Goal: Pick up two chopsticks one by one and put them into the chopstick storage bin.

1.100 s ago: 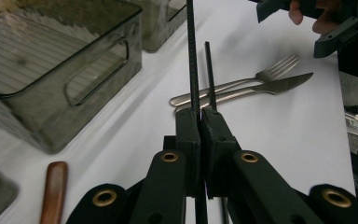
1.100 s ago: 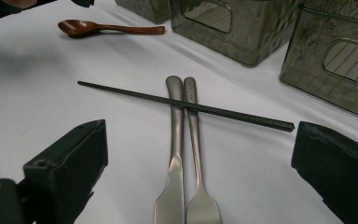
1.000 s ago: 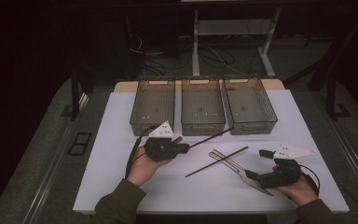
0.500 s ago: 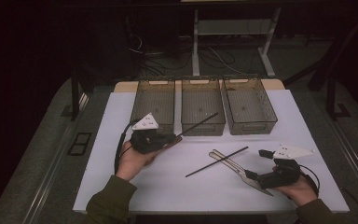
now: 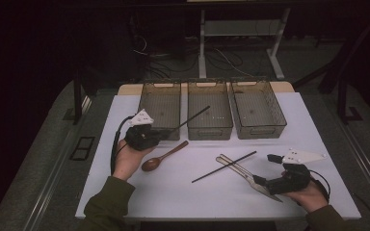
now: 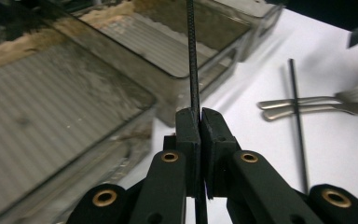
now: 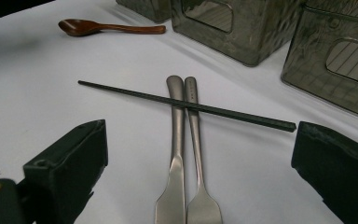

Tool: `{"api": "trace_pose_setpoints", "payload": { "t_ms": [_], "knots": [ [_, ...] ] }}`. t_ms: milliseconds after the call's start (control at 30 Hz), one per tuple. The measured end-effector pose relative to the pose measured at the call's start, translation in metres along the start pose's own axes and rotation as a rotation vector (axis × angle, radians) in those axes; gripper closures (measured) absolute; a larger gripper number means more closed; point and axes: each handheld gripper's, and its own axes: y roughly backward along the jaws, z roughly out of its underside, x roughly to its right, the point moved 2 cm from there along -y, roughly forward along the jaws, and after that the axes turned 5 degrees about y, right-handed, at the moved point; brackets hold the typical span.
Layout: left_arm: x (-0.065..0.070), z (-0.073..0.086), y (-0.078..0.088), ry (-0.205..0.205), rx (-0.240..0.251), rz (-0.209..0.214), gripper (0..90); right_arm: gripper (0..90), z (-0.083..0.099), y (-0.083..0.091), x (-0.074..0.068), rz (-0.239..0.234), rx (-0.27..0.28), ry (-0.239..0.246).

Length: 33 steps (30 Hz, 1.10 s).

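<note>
My left gripper (image 5: 165, 133) (image 6: 200, 116) is shut on a thin black chopstick (image 5: 192, 117) (image 6: 192, 60). It holds the stick raised, with the tip slanting over the middle bin (image 5: 209, 126). A second black chopstick (image 5: 224, 167) (image 7: 186, 105) (image 6: 298, 121) lies on the white table, across two metal utensils (image 5: 243, 174) (image 7: 182, 154) (image 6: 307, 105) that lie side by side. My right gripper (image 5: 267, 170) (image 7: 200, 135) rests low at the right, jaws wide open on either side of the utensils' near ends, touching nothing. A brown wooden spoon (image 5: 164, 156) (image 7: 107, 27) lies beside the left hand.
Three clear plastic bins stand in a row at the back of the white table (image 5: 318, 144): left bin (image 5: 160, 126) (image 6: 51, 107), middle bin, right bin (image 5: 259, 129) (image 7: 340, 70). Dark floor, cables and a stand's legs lie beyond the table.
My left gripper has carried its chopstick left and away toward the bins, lifting slightly. The wooden spoon, hidden by the hand before, now lies in view. The right gripper has stayed put.
</note>
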Motion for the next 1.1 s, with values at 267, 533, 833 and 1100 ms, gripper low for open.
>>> {"api": "trace_pose_setpoints", "payload": {
  "t_ms": [267,533,833,1100],
  "knots": [
    [-0.02,-0.013,0.005,0.02,0.021,-0.05,85.4,3.0,0.0,-0.001,0.0,0.001,-0.001,0.001],
    [-0.056,-0.021,-0.002,0.077,0.023,-0.145,85.3,3.1,0.0,-0.001,-0.001,-0.003,-0.008,-0.006],
    [-0.084,-0.017,-0.014,0.101,0.008,-0.236,85.3,3.0,0.001,-0.003,0.0,-0.001,-0.011,-0.003],
    [-0.095,-0.01,-0.021,0.127,-0.014,-0.268,85.2,3.1,0.002,-0.003,0.0,0.0,-0.013,-0.007]
  ]
}}
